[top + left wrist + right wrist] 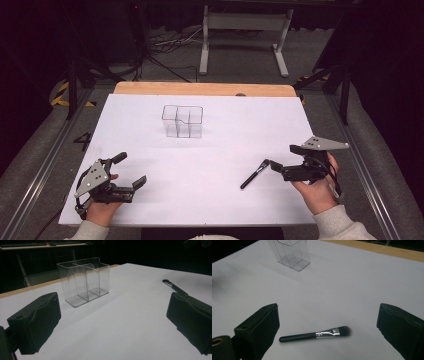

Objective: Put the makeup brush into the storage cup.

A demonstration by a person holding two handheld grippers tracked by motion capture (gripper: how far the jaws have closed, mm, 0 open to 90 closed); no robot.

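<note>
A white sheet is covering the desk (150, 200), with a bare wooden strip showing along its far edge and a dark room with cables and a stand's white legs lying beyond. The left tool (131, 171) is resting released, a clear acrylic organizer (182, 121) standing well ahead of it. The makeup brush (254, 174) is lying flat just before the right tool (282, 159), between its gaping jaws, untouched, bristles pointing toward that tool, handle running away toward the left tool.
</note>
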